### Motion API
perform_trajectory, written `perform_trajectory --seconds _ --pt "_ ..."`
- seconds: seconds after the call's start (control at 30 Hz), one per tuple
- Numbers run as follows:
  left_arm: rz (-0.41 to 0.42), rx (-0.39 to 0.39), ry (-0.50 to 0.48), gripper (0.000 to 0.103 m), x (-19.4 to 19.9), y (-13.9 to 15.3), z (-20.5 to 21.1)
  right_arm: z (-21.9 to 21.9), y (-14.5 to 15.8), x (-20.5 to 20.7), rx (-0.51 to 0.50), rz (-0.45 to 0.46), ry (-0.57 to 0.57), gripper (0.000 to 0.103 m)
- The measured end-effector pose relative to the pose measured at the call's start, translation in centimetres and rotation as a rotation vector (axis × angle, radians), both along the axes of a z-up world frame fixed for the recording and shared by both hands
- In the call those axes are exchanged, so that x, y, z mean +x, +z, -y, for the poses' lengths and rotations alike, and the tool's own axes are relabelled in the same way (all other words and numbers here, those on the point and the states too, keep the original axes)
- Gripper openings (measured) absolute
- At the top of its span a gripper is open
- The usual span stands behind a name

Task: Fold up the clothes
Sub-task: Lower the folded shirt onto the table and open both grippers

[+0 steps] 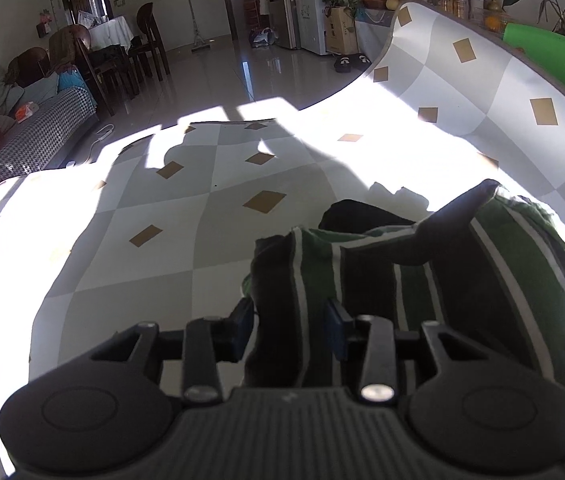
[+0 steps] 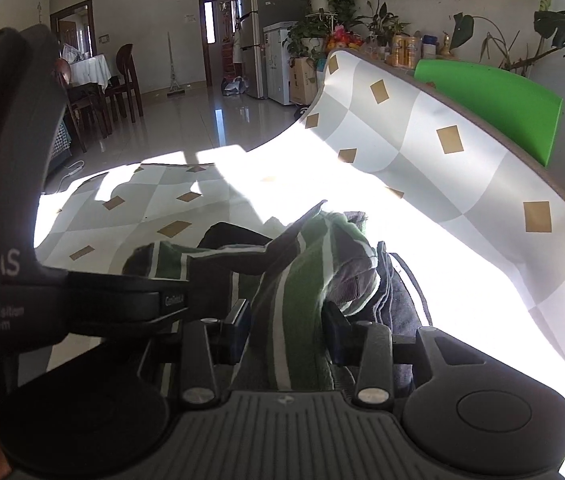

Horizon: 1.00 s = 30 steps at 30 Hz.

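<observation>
Both grippers are positioned at the near edge of the striped garment (image 1: 422, 272), a green, dark and white piece lying bunched on the checked mat (image 1: 186, 216). Folds of the garment are seen between the pads of the left gripper (image 1: 288, 330) and of the right gripper (image 2: 286, 330); both sets of jaws are partly parted, and whether the pads press on the cloth or merely flank it cannot be told.

Hazards, judged from this position:

- Slippage. If the cloth is only loosely flanked, an edge may be dropped when either gripper is lifted, and the fold is lost.
- Multi-layer pick-up. The garment is heaped, so several layers may be caught at once and a crooked fold produced.
- Unwanted pick-up. A dark garment (image 2: 398, 292) lies touching the right side of the striped garment and may be dragged along.
- Collision. The two grippers are held close beside each other at the garment's near edge and may be knocked together.
</observation>
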State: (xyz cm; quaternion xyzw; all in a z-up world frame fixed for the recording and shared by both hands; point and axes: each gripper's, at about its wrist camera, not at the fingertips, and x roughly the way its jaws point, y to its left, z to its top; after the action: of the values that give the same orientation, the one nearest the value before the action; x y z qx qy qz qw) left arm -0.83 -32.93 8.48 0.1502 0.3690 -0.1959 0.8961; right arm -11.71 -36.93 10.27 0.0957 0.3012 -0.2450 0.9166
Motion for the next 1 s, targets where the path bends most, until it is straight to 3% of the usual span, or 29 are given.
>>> perform_trajectory --seconds 0.07,0.17,0.23,0.37,1.0 --pt "0.005 0.0 0.014 0.054 0.1 0.0 -0.3 -0.2 0.2 -0.1 -0.03 -0.003 -0.015 0.047" --pt "0.007 -0.002 0.042 0.066 0.5 0.2 -1.1 -1.1 0.6 -0.1 -0.112 -0.008 -0.02 0.05" --pt "-0.004 -0.008 0.066 0.068 0.9 0.3 -2.1 -1.6 0.8 0.0 -0.147 0.001 -0.019 0.05" --pt "-0.034 0.012 0.097 0.068 1.2 -0.1 -3.6 -1.6 1.0 0.2 -0.08 0.039 0.01 0.05" --pt "-0.067 0.051 0.171 0.081 -0.2 -0.5 -9.9 -4.4 -0.6 1.9 0.011 -0.032 0.1 0.05"
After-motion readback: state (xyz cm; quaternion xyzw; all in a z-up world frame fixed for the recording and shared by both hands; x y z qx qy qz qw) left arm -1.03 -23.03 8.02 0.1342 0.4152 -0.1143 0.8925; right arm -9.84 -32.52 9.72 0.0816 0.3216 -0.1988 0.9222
